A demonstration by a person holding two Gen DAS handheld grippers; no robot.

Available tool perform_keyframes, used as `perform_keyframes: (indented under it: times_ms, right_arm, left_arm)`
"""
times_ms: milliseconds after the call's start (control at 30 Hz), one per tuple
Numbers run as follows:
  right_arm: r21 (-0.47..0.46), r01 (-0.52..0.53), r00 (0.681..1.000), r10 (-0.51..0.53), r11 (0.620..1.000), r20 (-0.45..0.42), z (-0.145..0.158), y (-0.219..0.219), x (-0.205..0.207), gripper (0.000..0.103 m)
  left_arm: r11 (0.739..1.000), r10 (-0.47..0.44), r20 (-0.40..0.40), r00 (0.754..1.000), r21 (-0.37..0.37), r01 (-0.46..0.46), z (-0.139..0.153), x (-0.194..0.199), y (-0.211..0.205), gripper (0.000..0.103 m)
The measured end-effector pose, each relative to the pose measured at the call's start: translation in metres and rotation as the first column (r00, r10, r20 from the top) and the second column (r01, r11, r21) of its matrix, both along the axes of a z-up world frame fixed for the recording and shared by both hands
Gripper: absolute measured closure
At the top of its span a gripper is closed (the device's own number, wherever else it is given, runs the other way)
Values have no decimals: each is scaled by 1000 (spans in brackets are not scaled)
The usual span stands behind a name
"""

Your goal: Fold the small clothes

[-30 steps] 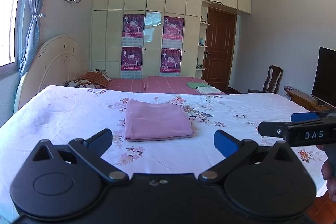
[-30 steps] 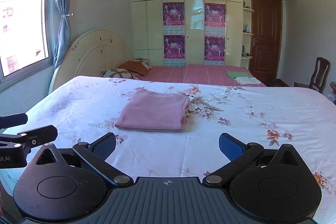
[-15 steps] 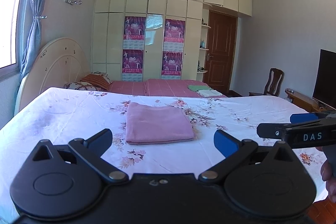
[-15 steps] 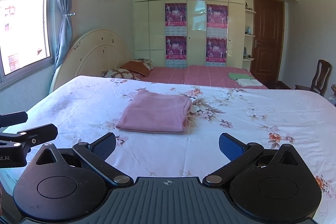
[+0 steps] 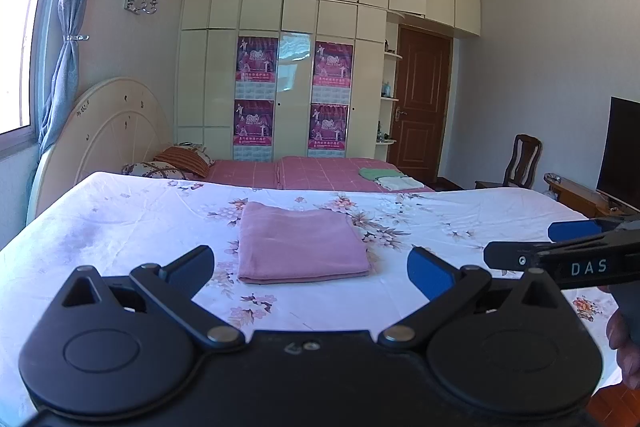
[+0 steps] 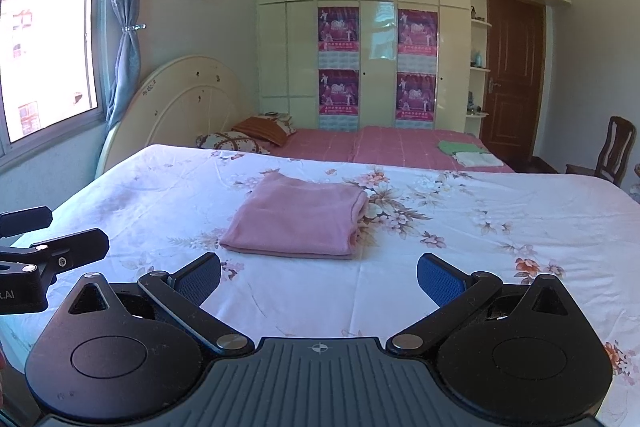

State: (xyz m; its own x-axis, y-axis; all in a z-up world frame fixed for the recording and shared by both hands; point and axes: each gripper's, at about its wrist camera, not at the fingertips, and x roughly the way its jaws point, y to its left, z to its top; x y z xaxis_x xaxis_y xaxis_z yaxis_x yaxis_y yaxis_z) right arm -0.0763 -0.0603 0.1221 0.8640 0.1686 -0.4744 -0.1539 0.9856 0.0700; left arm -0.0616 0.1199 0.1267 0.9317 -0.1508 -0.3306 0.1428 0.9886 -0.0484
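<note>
A pink garment [image 5: 300,243] lies folded into a flat rectangle on the white floral bed sheet [image 5: 120,227]; it also shows in the right wrist view [image 6: 300,219]. My left gripper [image 5: 311,269] is open and empty, held above the sheet just short of the garment's near edge. My right gripper [image 6: 319,277] is open and empty, also short of the near edge. Each gripper shows at the side of the other's view: the right one [image 5: 560,251] and the left one [image 6: 48,247].
A second bed with a red cover [image 5: 320,171] stands behind, with pillows [image 5: 176,163] and a small stack of green and white folded cloths [image 5: 388,178]. A wardrobe wall, a brown door, a chair [image 5: 524,163] and a TV [image 5: 622,151] lie beyond.
Both cameras have tilted up and drawn back slightly, so the garment sits a little lower in view. The garment has not moved and both grippers stay open.
</note>
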Motion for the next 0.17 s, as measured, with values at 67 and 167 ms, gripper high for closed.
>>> perform_keyframes:
  times_ms: [67, 167]
  right_arm:
    - [1, -3, 1000, 3, 1000, 1, 0, -1, 2, 0]
    - [2, -6, 1000, 6, 1000, 2, 0, -2, 4, 0]
  left_arm:
    - [1000, 0, -1, 1000, -1, 0, 0, 0, 0, 1]
    - [1000, 1, -4, 1000, -5, -1, 1, 2, -1, 1]
